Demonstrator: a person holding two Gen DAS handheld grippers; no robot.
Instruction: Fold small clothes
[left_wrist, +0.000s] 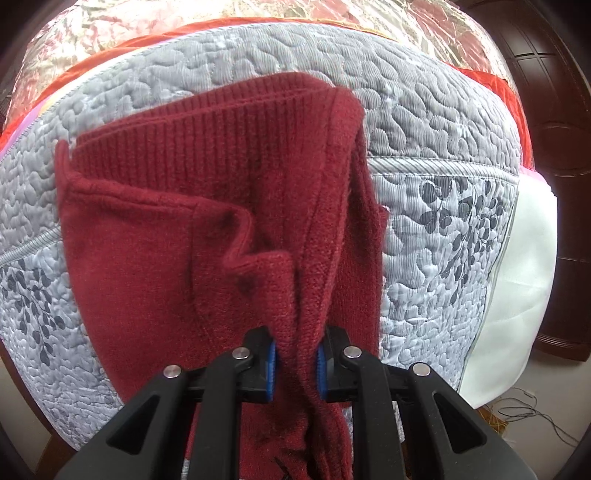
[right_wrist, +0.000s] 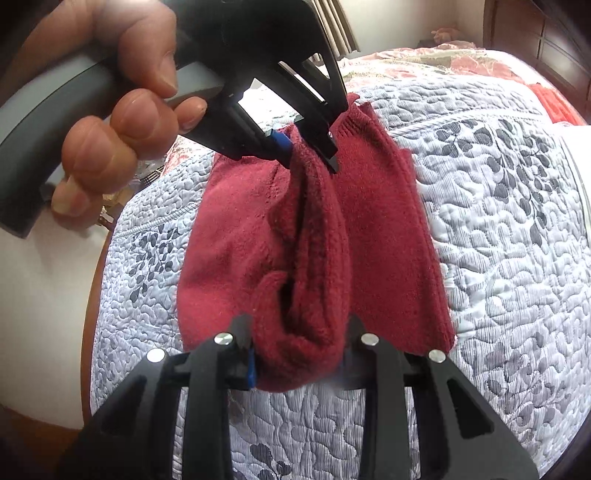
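Observation:
A dark red knitted garment (left_wrist: 192, 206) lies partly folded on a grey quilted bedspread (left_wrist: 436, 122). My left gripper (left_wrist: 294, 363) is shut on a bunched edge of the knit, which hangs between its blue pads. In the right wrist view the same red garment (right_wrist: 384, 251) stretches between both grippers. My right gripper (right_wrist: 299, 363) is shut on a thick roll of the fabric at the near end. The left gripper (right_wrist: 306, 147) pinches the far end, held by a person's hand (right_wrist: 122, 110). The cloth sags onto the bedspread (right_wrist: 509, 258) between them.
A floral blanket (left_wrist: 122, 40) and red cloth (left_wrist: 491, 85) lie at the far side of the bed. A white sheet (left_wrist: 517, 280) hangs off the right edge, with dark wooden furniture (left_wrist: 554, 147) beyond. Thin cables (left_wrist: 532, 410) lie on the floor.

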